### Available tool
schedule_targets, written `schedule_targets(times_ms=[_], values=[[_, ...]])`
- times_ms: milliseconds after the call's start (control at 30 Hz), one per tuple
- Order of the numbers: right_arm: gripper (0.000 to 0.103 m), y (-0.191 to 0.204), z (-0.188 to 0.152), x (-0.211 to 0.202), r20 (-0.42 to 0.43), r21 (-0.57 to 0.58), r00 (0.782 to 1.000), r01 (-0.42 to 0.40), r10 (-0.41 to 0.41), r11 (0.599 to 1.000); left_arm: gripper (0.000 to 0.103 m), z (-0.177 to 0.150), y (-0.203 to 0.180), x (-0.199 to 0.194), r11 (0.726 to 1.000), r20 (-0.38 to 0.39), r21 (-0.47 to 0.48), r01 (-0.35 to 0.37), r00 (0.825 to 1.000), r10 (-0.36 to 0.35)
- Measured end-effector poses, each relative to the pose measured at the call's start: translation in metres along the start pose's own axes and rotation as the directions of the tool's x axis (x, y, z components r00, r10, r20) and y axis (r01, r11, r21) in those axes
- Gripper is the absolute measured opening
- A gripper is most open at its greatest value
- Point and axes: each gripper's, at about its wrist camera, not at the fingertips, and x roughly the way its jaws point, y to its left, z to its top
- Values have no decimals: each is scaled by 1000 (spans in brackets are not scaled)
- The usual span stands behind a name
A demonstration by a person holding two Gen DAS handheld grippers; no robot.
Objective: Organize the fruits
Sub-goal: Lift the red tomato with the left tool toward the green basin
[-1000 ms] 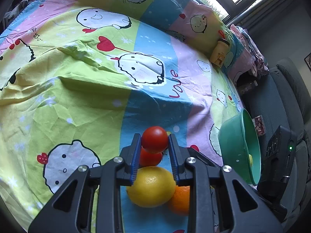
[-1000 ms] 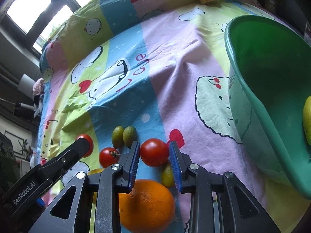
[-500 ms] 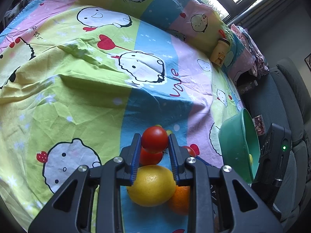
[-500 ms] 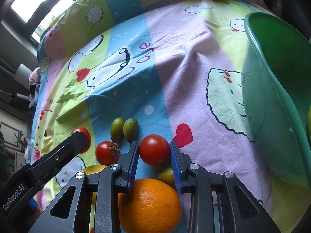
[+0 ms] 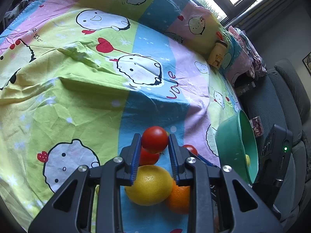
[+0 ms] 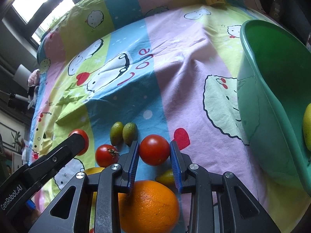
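While both hand-held tools hang over the fruit cluster on the cartoon-print bedsheet [image 5: 81, 89], each one has a round red tomato pinched between its blue pads. Left gripper [image 5: 155, 142]: closed on a glossy red tomato [image 5: 155, 139], lifted clear above a second red tomato [image 5: 148, 158] and a large yellow citrus [image 5: 149, 184]. Right gripper [image 6: 154, 150]: closed on another red tomato [image 6: 154, 149], pads touching both flanks; whether it is off the sheet, cannot tell.

Key relation: the green plastic bowl [image 6: 252, 101] lies to the right of both grippers, tipped so its mouth faces them, one yellow fruit [image 6: 307, 126] already inside. In the left view the bowl [image 5: 229, 141] sits well off to the right, beyond the right tool; in the right view it is near, just right of the held tomato. Judgement: right hand is nearer and should deliver first, a short sweep rightward over the rim.

Tomatoes are round, so no long axis to mind. Remaining on the sheet: big orange [image 6: 149, 205], stemmed red tomato [image 6: 106, 155], two small green oval fruits [image 6: 123, 133].
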Motion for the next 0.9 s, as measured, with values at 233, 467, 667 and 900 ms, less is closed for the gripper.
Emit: schedule_targets(times_ms=[233,467,667,900], values=[[33,0,0,-9,42,-7,999,-11,11,1000,28,-1,-4,-6,1000,22,10,9,1000,-9],[33,2,0,-17,86,-6,996,-18,18,1000,28,-1,-7,-12,1000,45,16,19,999,-20],[33,2,1,-26,126,-12,991,-36,38,999,28,-1,-8,-17,999,71,20,38,997,-40],[33,4,1,-38,178,-18,982,-64,66,998,28,-4,-12,-28,998,122,42,49,991,-54]])
